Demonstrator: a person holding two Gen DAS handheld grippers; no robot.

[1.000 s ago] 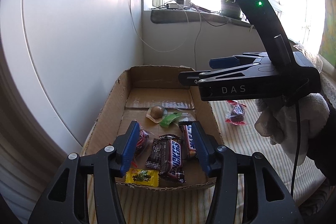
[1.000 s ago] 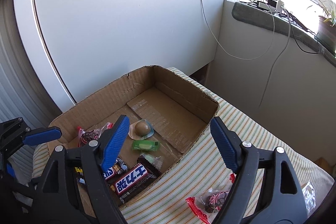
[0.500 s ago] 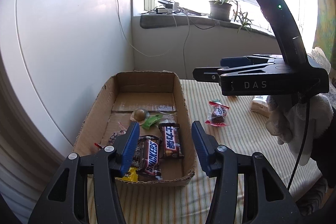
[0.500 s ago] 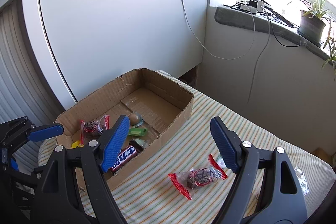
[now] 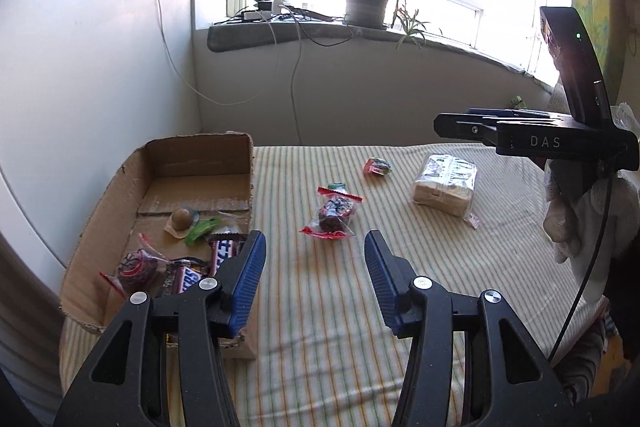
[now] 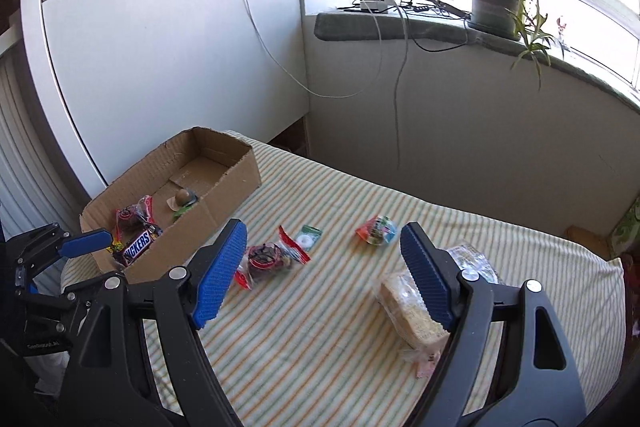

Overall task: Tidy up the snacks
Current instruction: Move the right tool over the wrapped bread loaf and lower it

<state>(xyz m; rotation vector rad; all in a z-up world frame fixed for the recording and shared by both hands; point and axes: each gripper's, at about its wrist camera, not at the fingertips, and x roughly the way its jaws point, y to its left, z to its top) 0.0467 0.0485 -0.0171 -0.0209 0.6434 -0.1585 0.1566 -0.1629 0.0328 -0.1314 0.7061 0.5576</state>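
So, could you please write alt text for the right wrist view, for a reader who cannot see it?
The open, empty right gripper hangs over a striped tablecloth where four wrapped snacks lie loose, the largest a clear-wrapped cracker pack by its right finger. At left, a cardboard box holds a Snickers bar and other sweets.

Black plastic tongs [image 5: 314, 273] with ribbed blue pads [image 5: 249, 283], silver screws. Right tongs [image 6: 322, 271] marked "DAS", green light, black cable. White cloth glove [image 5: 580, 211] worn.

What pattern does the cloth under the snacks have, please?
The cloth is cream with thin green and orange stripes, clearest in the right wrist view.
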